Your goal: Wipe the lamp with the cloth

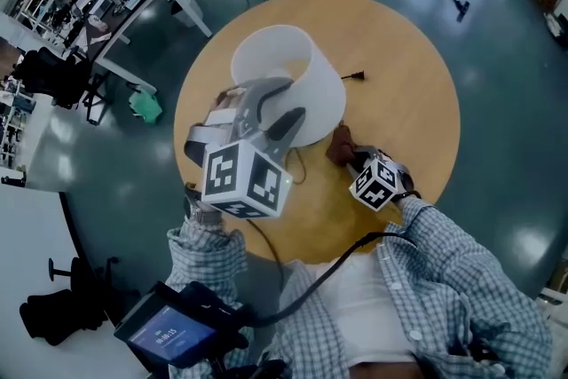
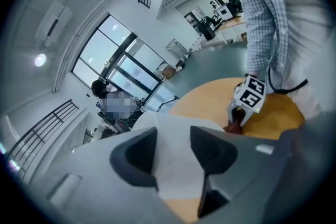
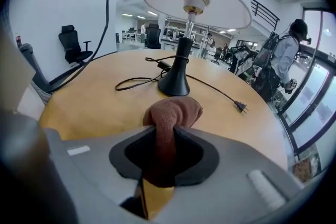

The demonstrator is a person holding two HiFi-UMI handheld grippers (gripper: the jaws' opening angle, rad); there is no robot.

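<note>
A table lamp with a white shade (image 1: 284,67) and a black base (image 3: 174,84) stands on the round wooden table (image 1: 408,102). My left gripper (image 1: 271,106) hovers at the shade's near side. In the left gripper view its jaws (image 2: 170,152) stand apart, with the shade (image 2: 173,165) filling the gap just beyond them and nothing pinched. My right gripper (image 1: 353,160) is to the right of the lamp, shut on a brown cloth (image 1: 340,146). The cloth (image 3: 170,113) bulges out past the right gripper (image 3: 164,149), a short way in front of the base.
The lamp's black cord loops on the table and ends in a loose plug (image 3: 241,107) on the far side. A desk and a green object (image 1: 146,106) are on the floor to the left. A person (image 3: 286,60) stands beyond the table, and an office chair (image 3: 71,39) is further off.
</note>
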